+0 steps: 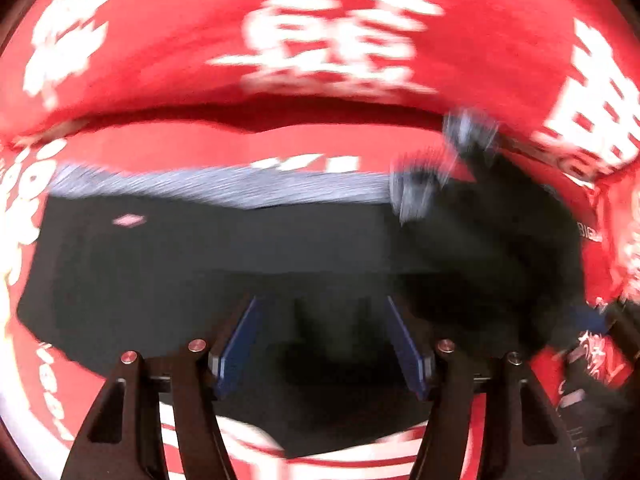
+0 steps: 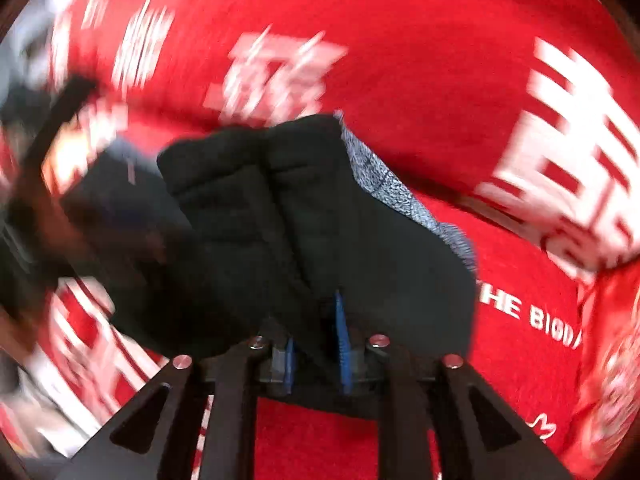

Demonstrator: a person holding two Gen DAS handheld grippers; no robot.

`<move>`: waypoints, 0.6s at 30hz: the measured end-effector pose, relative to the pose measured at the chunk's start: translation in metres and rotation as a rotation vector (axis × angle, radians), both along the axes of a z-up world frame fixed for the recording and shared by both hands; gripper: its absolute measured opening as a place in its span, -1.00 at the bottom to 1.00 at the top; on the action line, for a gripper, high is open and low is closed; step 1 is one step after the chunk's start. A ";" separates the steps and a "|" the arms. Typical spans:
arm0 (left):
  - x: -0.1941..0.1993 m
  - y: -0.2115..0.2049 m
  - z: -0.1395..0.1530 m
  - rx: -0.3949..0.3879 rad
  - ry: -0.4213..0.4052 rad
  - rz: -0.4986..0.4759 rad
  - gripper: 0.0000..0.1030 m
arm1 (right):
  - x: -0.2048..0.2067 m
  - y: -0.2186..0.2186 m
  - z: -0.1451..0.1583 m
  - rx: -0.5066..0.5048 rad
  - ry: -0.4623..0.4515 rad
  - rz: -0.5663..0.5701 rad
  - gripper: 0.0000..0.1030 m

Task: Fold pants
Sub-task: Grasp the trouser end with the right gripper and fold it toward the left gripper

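Note:
Black pants [image 1: 208,264] with a grey speckled waistband [image 1: 224,184] lie on a red printed cloth. My left gripper [image 1: 320,312] is open just above the black fabric, its blue pads spread and empty. In the right wrist view my right gripper [image 2: 316,320] is shut on a bunched fold of the black pants [image 2: 280,208], lifted off the cloth, with the grey lining [image 2: 384,184] showing at its right edge. That lifted fold also shows blurred at the right of the left wrist view [image 1: 480,232].
A red cloth with white characters [image 1: 320,32] covers the whole surface, with a raised fold across it behind the pants. White lettering [image 2: 528,316] is printed on it at the right. A dark blurred shape, likely the other gripper [image 2: 48,152], is at the left.

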State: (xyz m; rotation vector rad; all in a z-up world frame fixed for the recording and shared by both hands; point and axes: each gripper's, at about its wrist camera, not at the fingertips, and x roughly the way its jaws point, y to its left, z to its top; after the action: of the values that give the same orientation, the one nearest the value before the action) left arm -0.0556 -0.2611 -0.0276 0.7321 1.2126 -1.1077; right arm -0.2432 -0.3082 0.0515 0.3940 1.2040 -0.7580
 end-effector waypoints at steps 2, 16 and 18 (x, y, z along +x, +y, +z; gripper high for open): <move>0.020 0.010 -0.004 0.016 -0.011 0.025 0.26 | 0.037 0.024 -0.032 -0.067 0.188 0.106 -0.44; -0.025 -0.012 0.035 -0.072 0.269 -0.242 0.26 | -0.068 -0.012 -0.010 0.561 -0.541 -0.566 -0.27; -0.043 -0.024 0.034 -0.063 0.275 -0.293 0.26 | -0.084 -0.018 -0.025 0.644 -0.628 -0.655 -0.27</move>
State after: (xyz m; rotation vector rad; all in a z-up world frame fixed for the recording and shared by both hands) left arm -0.0988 -0.2850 0.0064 0.7411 1.3199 -1.5213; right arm -0.3269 -0.3261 0.0260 1.4942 0.6763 -0.6923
